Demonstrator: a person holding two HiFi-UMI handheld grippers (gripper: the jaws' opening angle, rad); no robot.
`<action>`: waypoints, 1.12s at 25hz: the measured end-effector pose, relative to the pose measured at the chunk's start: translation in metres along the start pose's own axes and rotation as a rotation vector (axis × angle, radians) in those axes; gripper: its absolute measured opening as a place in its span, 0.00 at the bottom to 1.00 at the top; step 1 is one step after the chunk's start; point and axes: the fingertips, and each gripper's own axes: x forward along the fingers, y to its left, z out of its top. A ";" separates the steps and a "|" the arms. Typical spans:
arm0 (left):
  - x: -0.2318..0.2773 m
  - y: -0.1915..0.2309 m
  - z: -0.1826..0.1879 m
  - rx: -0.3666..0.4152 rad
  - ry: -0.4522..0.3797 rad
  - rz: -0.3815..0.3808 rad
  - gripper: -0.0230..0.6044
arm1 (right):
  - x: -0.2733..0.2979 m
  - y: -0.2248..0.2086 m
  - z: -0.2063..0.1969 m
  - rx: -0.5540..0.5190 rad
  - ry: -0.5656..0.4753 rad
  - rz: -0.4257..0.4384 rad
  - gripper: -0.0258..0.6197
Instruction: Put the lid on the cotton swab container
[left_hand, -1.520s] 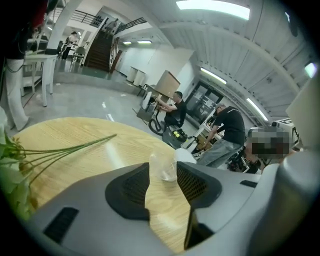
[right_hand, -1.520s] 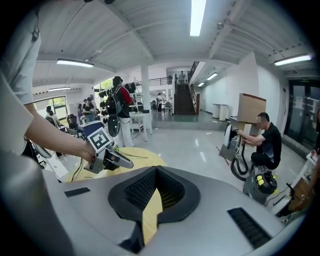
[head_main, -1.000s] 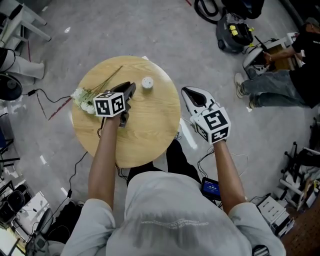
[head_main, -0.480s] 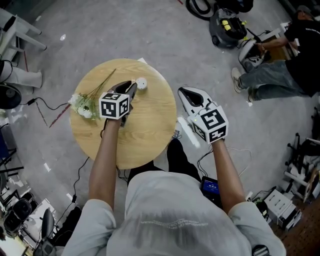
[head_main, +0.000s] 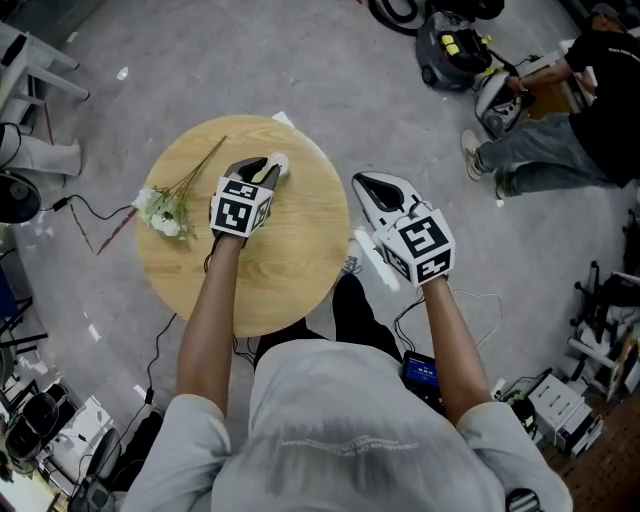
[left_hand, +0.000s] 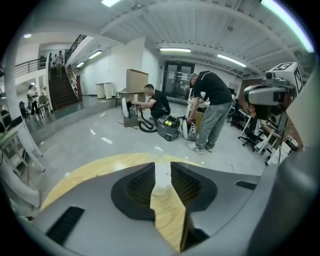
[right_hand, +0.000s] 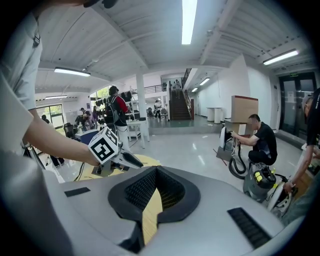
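The left gripper (head_main: 268, 164) is reaching over the table (head_main: 300, 250), jaws spread, with the white cotton swab container (left_hand: 163, 177) sitting between their tips. The right gripper (right_hand: 156, 168), to its right, is holding its jaws pressed together, empty.

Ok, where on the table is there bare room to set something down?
Bare: right half of the table, beside the left gripper, and its near-left part, between flowers and near rim. Crowded: the far side, where the container sits at the gripper's tips.
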 end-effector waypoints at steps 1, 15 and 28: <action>0.001 -0.001 0.000 0.007 0.004 0.001 0.21 | 0.000 0.000 0.000 -0.001 0.000 0.000 0.08; 0.015 -0.010 -0.015 0.038 0.059 -0.010 0.25 | -0.010 -0.001 -0.010 0.005 0.013 -0.004 0.08; 0.029 -0.013 -0.021 0.106 0.037 0.020 0.23 | -0.012 -0.005 -0.017 0.020 0.018 -0.008 0.08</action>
